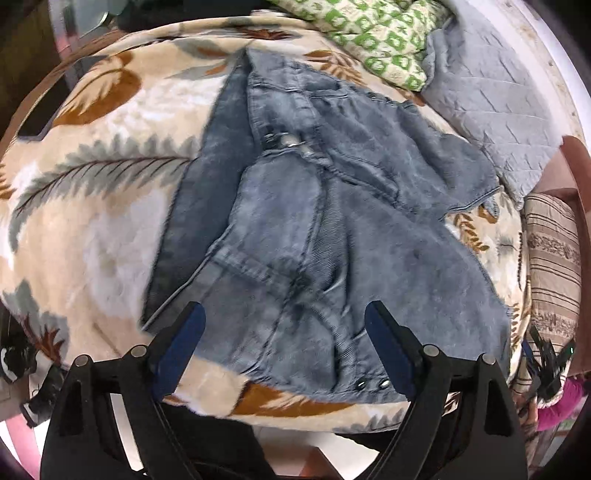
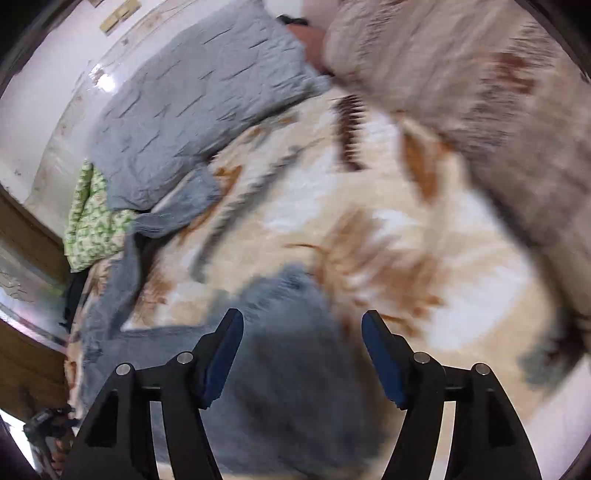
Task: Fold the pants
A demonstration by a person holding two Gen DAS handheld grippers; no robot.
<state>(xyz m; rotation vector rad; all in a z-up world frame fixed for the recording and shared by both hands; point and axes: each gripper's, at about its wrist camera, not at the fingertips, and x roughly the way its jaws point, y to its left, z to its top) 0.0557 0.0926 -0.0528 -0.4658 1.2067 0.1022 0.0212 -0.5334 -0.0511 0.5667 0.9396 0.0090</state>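
Crumpled denim pants (image 1: 314, 221) on leaf-print blanket (image 1: 92, 229), both grippers' jaws apart, nothing held.

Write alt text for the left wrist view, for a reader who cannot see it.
Grey-blue denim pants lie loosely folded on a cream blanket with a leaf print, waist button showing near the middle. The left tool hangs open above their near edge, gripping nothing. A green patterned cloth and a grey quilted pillow lie behind.

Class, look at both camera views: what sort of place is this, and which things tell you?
Most likely a bedroom: the pants lie on a leaf-patterned blanket covering a bed, with a grey quilted pillow against the wall.
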